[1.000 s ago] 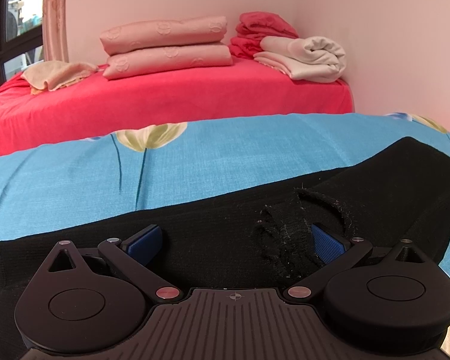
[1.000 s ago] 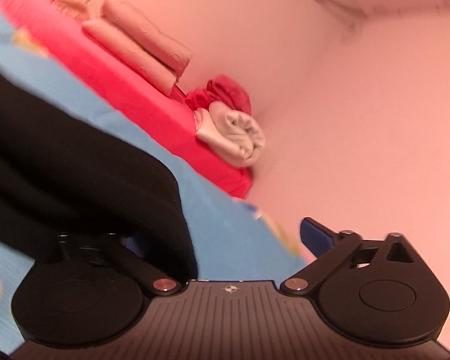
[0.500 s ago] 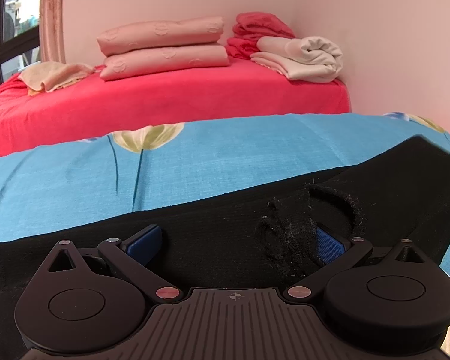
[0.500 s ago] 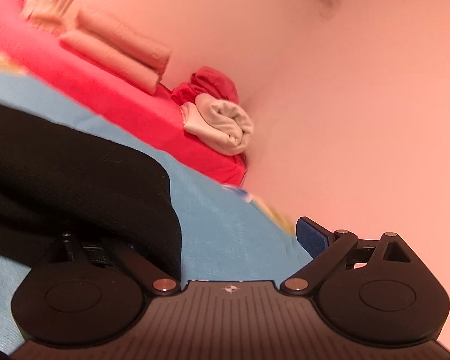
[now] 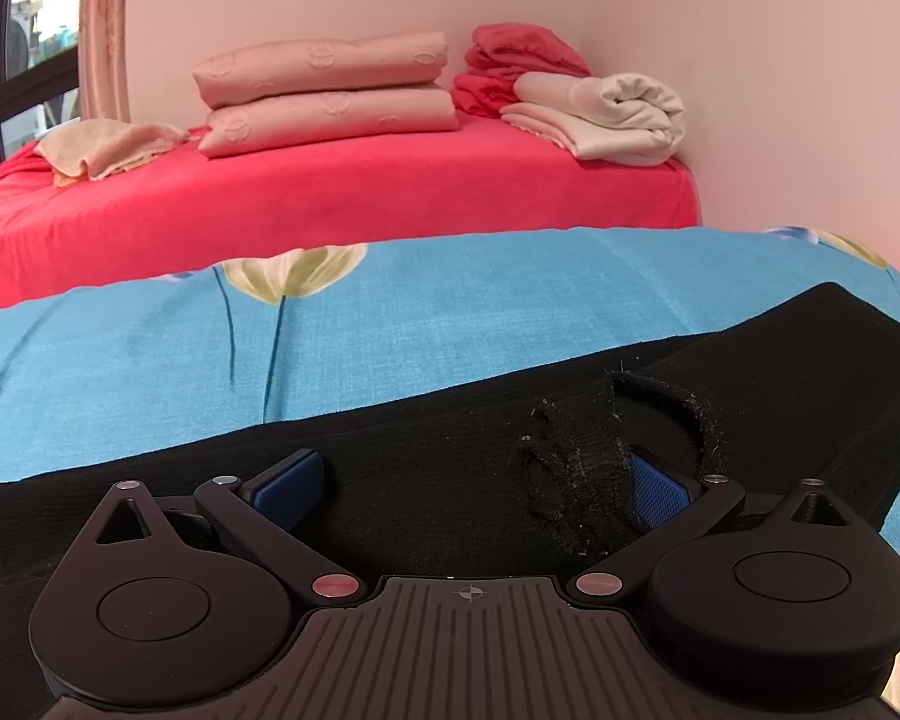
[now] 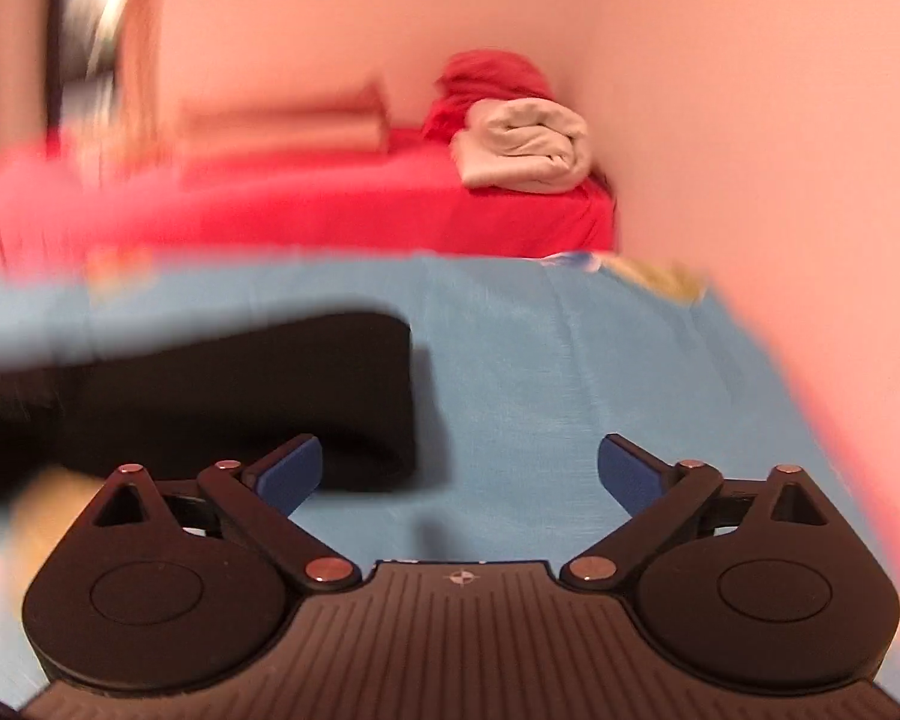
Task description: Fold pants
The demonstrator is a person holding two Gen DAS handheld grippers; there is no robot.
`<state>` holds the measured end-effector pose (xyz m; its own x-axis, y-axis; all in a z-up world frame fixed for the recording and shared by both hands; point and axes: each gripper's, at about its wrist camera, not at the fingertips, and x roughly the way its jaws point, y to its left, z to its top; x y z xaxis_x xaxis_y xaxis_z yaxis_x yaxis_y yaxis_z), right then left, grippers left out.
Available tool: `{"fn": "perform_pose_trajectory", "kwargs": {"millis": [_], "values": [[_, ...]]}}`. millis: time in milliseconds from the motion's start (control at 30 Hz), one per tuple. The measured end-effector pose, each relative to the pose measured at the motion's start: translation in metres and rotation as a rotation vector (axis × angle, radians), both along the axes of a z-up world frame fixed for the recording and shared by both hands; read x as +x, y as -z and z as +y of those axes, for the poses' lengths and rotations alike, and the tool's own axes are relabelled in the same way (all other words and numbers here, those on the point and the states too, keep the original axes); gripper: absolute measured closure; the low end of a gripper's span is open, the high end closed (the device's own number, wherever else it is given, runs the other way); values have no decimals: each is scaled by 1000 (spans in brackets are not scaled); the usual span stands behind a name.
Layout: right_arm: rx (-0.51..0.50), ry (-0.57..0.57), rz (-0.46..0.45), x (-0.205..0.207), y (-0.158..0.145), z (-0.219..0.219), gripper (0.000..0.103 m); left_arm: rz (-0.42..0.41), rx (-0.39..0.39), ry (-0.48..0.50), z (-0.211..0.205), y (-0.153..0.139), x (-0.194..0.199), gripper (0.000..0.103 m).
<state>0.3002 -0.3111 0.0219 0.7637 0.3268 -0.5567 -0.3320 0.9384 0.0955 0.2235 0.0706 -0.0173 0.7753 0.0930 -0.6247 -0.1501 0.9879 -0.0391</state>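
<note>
Left tongs (image 5: 474, 480) over pants (image 5: 450, 468); right tongs (image 6: 459, 474) over sheet (image 6: 570, 360).

Matt black knit cloth, linty and frayed at a torn loop, is seen in the pants (image 5: 426, 450). A woven weave shows in the blue bedsheet (image 5: 450, 312). Matt black plastic forms the left tongs (image 5: 474, 480), with textured blue pads (image 5: 657, 489).
</note>
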Motion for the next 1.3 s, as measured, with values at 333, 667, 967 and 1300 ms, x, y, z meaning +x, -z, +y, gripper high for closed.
{"fn": "perform_pose_trajectory", "kwargs": {"millis": [333, 667, 967, 1300], "values": [[379, 37, 281, 63, 44, 16, 43, 14, 3, 7, 0, -1, 0, 0], [177, 213, 47, 37, 4, 12, 14, 45, -31, 20, 20, -44, -47, 0], [48, -13, 16, 3, -13, 85, 15, 108, -607, 85, 66, -25, -13, 0], [-223, -216, -18, -9, 20, 166, 13, 95, -15, -217, 73, -40, -60, 0]]}}
